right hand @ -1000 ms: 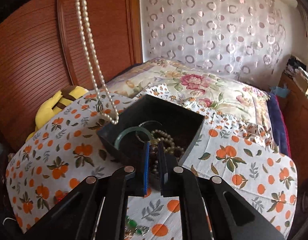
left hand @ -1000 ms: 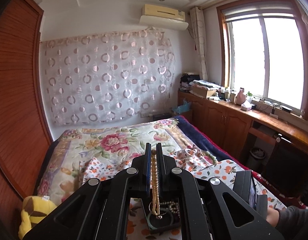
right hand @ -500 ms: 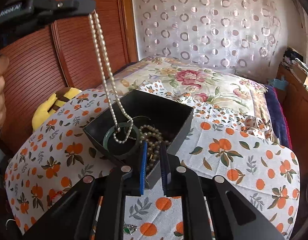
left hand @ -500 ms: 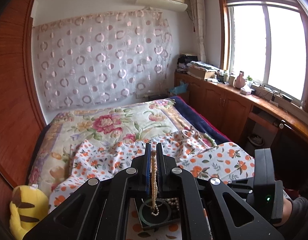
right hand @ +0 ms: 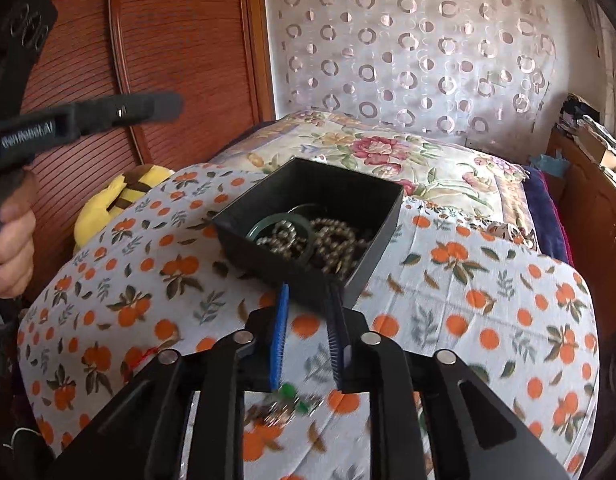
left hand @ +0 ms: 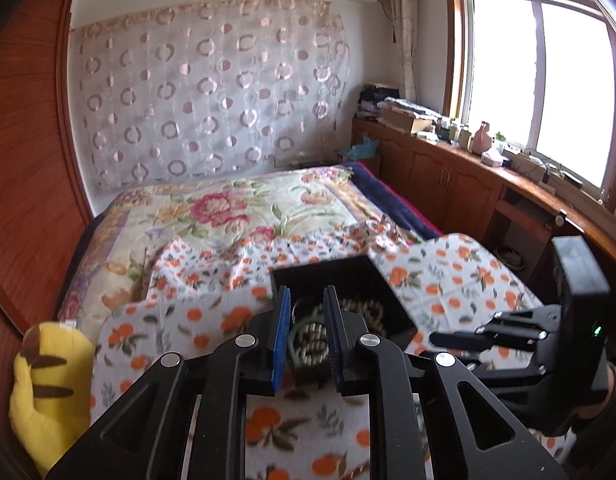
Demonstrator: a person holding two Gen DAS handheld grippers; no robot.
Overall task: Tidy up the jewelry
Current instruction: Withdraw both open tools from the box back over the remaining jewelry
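Note:
A black open box [right hand: 372,240] sits on an orange-print cloth [right hand: 488,320] on the bed. Inside lie a green bangle [right hand: 267,226], a pearl necklace [right hand: 283,236] and darker bead strands [right hand: 340,244]. My left gripper [left hand: 305,340] is open and empty, above the box's near side; the bangle and pearls [left hand: 312,340] show between its fingers. My right gripper [right hand: 308,340] is open and empty, just in front of the box. A small piece with green stones [right hand: 287,398] lies on the cloth under it. The left gripper also shows in the right wrist view [right hand: 119,114].
A yellow plush toy [left hand: 47,380] lies at the bed's left edge by the wooden wardrobe [left hand: 23,160]. A floral quilt [left hand: 235,208] covers the far bed. Wooden cabinets [left hand: 448,184] run under the window at right. The right gripper shows at right [left hand: 508,336].
The left gripper lowered the pearl necklace into the box and opened, letting it go. The right gripper opened and drew back from the box a little.

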